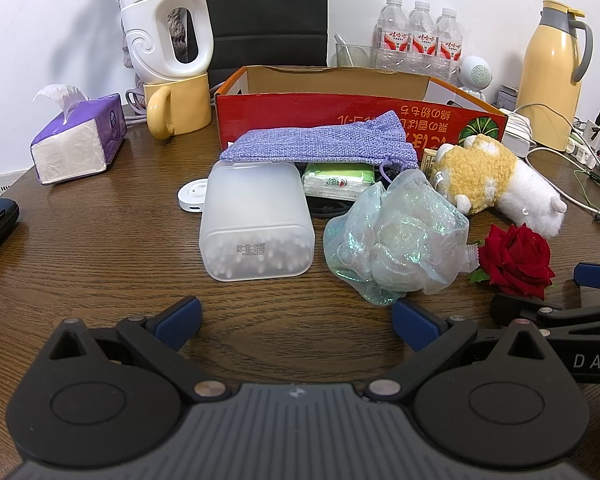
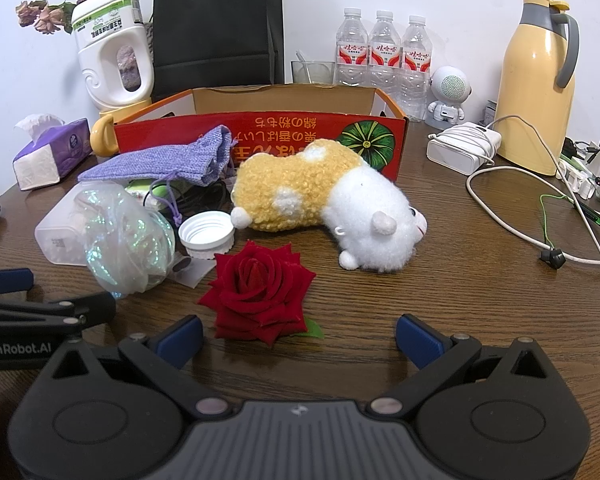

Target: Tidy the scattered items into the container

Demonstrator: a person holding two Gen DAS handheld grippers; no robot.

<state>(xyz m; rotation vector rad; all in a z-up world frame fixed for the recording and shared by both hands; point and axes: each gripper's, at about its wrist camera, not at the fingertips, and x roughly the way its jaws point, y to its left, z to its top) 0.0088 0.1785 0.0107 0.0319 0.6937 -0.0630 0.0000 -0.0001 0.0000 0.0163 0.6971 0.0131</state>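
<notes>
Right wrist view: red rose (image 2: 258, 294) lies just ahead of the spread right gripper (image 2: 299, 334).

Around my yellow flask (image 2: 534, 92): left of it a white speaker (image 2: 449, 94), then three water bottles (image 2: 384, 56) and a black bag (image 2: 216, 28). Far left, a tissue box (image 1: 76, 140) and mug (image 1: 178, 104). Cables (image 2: 540, 208) trail on the worktop (image 2: 460, 300) below it.
</notes>
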